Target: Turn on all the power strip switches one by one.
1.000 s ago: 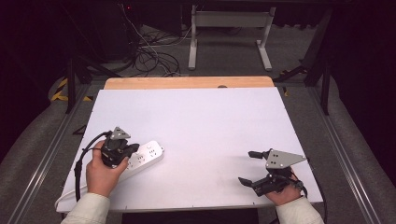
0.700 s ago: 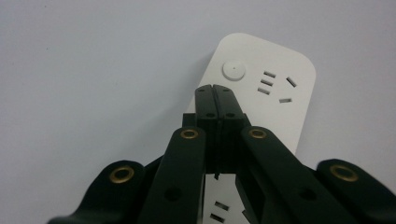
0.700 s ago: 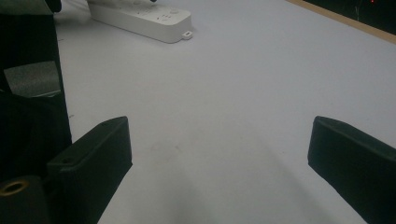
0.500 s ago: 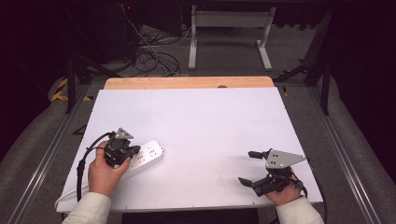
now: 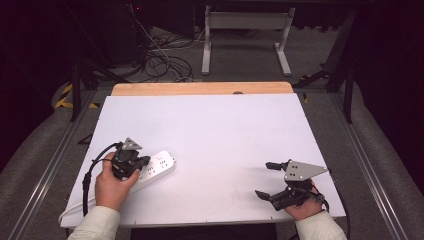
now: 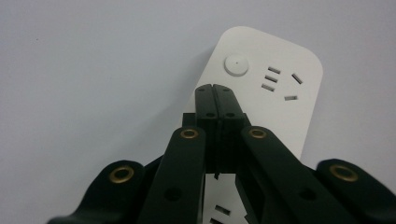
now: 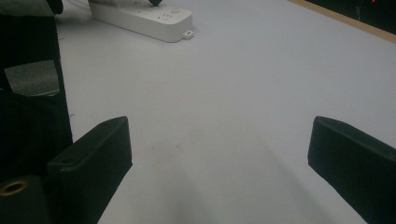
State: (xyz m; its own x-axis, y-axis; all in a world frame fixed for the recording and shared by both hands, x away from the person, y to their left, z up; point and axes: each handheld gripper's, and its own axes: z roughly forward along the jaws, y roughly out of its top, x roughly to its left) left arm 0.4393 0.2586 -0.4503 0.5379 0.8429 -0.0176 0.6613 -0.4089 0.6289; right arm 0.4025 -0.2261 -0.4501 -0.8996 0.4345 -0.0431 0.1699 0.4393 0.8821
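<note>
2 grippers on the table, 1 white power strip (image 5: pixel 155 167) between your left hand and the table's middle. The strip lies flat near the left front of the white table (image 5: pixel 210 130), its cord running back toward the front edge by your sleeve.

Left gripper (image 6: pixel 215 91): jaws pressed fully together, nothing between them, tips poised over the strip just short of the round switch button (image 6: pixel 236 64). Contact with the casing can't be confirmed from the left gripper view. Compared with 1 second ago, the gripper sits marginally closer along the strip in the high view, otherwise no real change; the strip itself has not shifted. Judgement: you are lining up a closed-tip press on the button, and the press is not yet made.

Right gripper (image 5: pixel 272 180): jaws spread wide, empty, resting low at the right front of the table, well apart from the strip. No change there.

Next move likely calls for a short advance and a downward push; off-centre tips could slide the strip.
</note>
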